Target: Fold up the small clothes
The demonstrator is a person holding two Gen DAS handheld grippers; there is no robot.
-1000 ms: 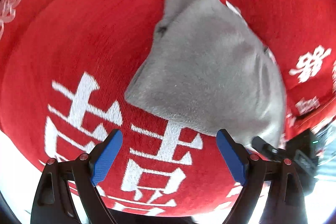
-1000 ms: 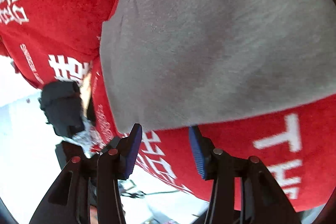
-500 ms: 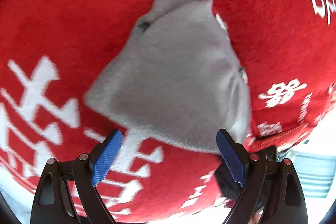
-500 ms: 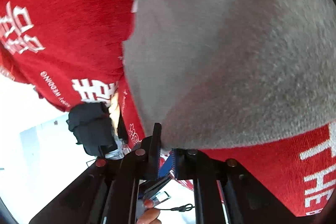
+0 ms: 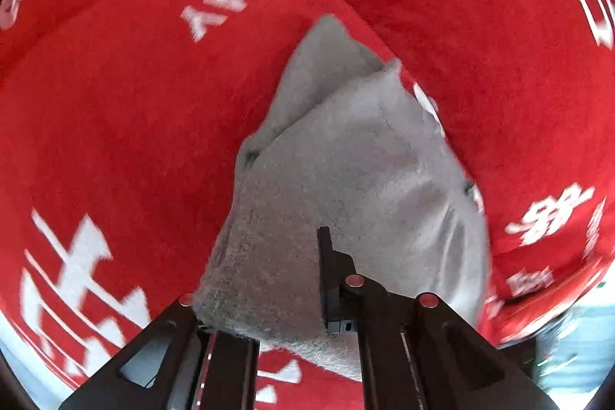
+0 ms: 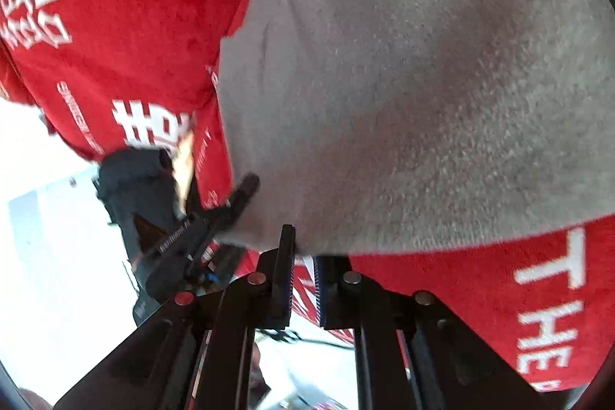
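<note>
Now your left gripper (image 5: 284, 279) has its jaws clamped on the near corner of the grey garment (image 5: 346, 171); the right gripper (image 6: 303, 279) pinches the near hem. Lift both evenly, carrying that edge forward over the cloth lying ahead on the red blanket (image 5: 115, 102).

surface: red blanket (image 5: 134, 125) lying spread, white lettering (image 5: 250, 2) showing | beyond blanket's edge: white floor (image 6: 50, 256) showing, blurred | near that edge: dark object (image 6: 130, 175) sitting, identity unclear
</note>
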